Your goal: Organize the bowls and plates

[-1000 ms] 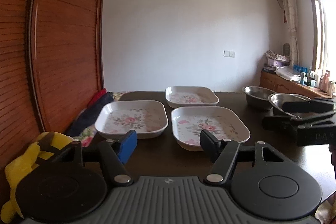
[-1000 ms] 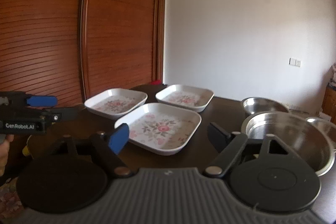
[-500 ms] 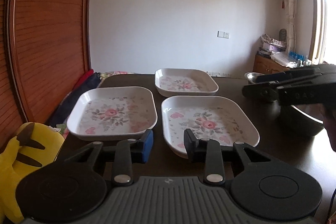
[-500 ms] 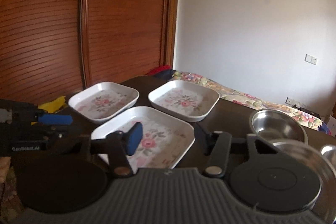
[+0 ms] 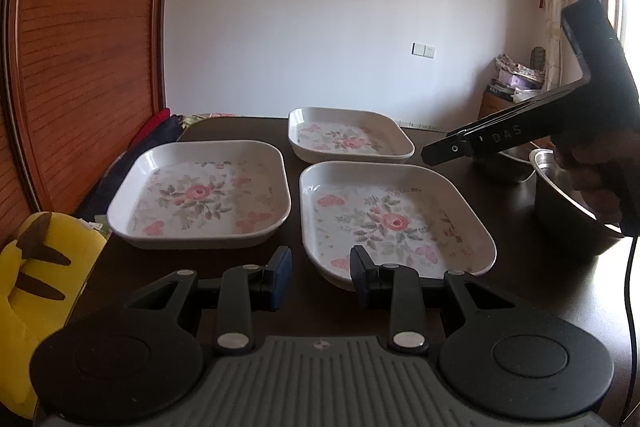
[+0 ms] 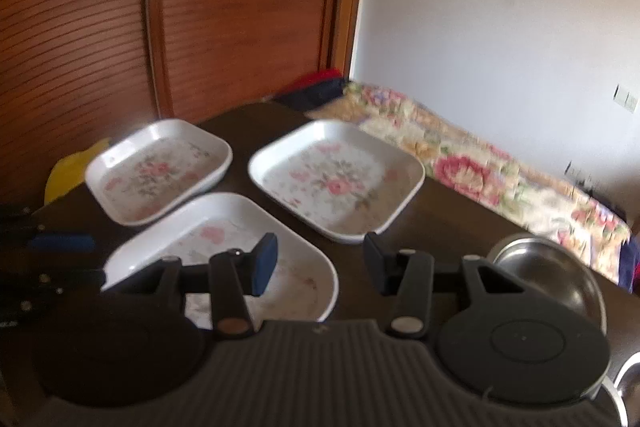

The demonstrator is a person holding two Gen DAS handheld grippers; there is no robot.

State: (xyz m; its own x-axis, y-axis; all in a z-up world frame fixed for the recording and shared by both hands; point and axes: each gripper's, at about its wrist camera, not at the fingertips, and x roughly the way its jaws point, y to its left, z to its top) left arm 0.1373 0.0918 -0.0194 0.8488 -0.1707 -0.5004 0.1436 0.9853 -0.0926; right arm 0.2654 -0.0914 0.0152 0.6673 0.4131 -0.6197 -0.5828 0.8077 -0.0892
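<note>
The left wrist view is looking low along its tool (image 5: 320, 269) across the tabletop (image 5: 516, 267), facing the white wall. The right wrist view is looking down from higher, angling toward the wooden doors (image 6: 160, 7). Both are sharing the three floral plates (image 5: 394, 217) (image 6: 336, 179).

white rose-patterned plates (image 5: 200, 191), dark table (image 5: 516, 267)

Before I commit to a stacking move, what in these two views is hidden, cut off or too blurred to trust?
- Steel bowls, left wrist view: mostly behind the right claw's body and the hand; their number is unclear.
- Small steel bowl, right wrist view: near rim hidden by the claw's mount.
- Nearest floral plate, right wrist view: near edge covered by the right claw; whole view motion-blurred.
- Left claw, left wrist view: open, empty.
</note>
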